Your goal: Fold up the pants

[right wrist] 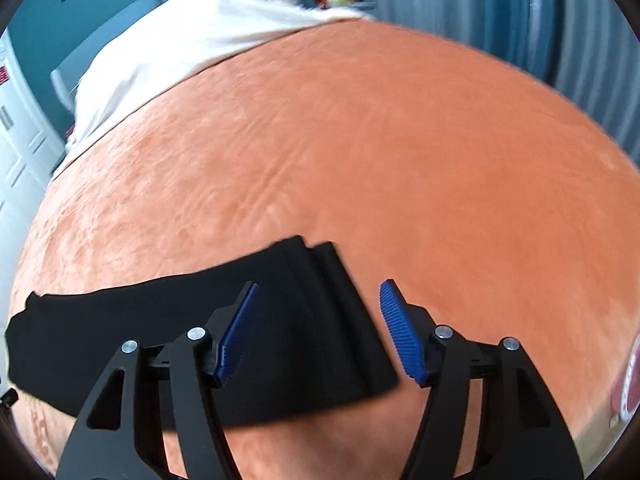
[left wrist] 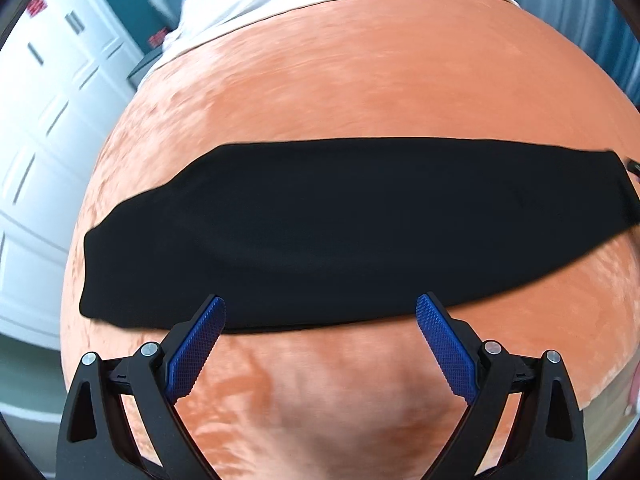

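Black pants (left wrist: 352, 232) lie flat on the bed's orange blanket (left wrist: 360, 80), folded into one long band, long axis running left to right across both views. Left gripper (left wrist: 320, 312): fingers spread wide, holding nothing, tips over the band's near edge. Left view shows the whole band; right view shows only its right end (right wrist: 320, 304), with layered edges. Right gripper (right wrist: 318, 292): fingers apart, empty, above that end. White sheet (right wrist: 192, 40) at the bed's far end. White cabinet doors (left wrist: 44, 120) left, teal wall (right wrist: 36, 40), blue-grey curtain (right wrist: 500, 8) right.
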`<state>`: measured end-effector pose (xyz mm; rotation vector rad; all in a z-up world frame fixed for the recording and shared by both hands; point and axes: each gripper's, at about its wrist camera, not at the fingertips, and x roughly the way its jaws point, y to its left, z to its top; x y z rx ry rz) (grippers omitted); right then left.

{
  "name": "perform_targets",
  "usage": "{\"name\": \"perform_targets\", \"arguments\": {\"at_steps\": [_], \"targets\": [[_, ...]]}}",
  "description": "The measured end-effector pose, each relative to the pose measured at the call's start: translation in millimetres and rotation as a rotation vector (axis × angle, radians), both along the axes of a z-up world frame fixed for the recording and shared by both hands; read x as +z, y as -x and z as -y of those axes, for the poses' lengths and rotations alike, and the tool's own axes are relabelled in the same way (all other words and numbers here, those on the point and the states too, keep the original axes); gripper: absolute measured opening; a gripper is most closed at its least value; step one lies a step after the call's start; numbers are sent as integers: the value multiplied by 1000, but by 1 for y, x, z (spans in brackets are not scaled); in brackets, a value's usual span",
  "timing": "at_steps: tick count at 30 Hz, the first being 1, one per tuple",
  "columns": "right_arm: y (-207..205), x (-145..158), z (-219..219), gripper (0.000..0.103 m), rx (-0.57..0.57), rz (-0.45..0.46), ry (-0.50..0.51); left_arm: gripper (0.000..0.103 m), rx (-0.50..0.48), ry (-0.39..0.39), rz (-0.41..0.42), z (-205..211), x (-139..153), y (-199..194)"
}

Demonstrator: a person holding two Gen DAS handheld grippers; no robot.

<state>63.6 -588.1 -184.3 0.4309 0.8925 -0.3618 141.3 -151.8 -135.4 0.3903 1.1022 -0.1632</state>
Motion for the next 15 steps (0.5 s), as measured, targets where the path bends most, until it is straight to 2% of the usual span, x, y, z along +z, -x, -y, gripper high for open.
{"name": "perform_targets", "arguments": {"at_steps": [1,2,3,4,6,9,11,12,13,14,15], "targets": [[-7,-6,-1,59,30,-14,-4,95,-9,-6,-2,8,-1,2],[-15,-15,-5,42,65,-39,12,95,-12,-11,-3,17,-1,2],[-16,-20,-9,19,84,-67,29,95,-19,-14,-6,23,-2,4],[-19,-27,-12,13,97,-97,56,95,-25,-24,-8,28,-3,5],[-12,-18,-11,8,108,-74,64,95,-33,-42,-9,37,-4,4],[13,1,3,8,51,-9,80,95,-45,-56,-3,44,-8,6],[11,-32,21,12,21,-92,27,95,-42,-52,-26,45,-15,5],[9,-42,20,18,36,-93,21,95,-40,-51,-37,42,-17,2],[9,-37,17,24,47,-76,58,95,-35,-51,-47,42,-20,2],[9,-27,15,48,55,-69,74,95,-34,-49,-48,42,-21,3],[11,-20,15,57,47,-56,66,95,-36,-45,-43,42,-20,4]]}}
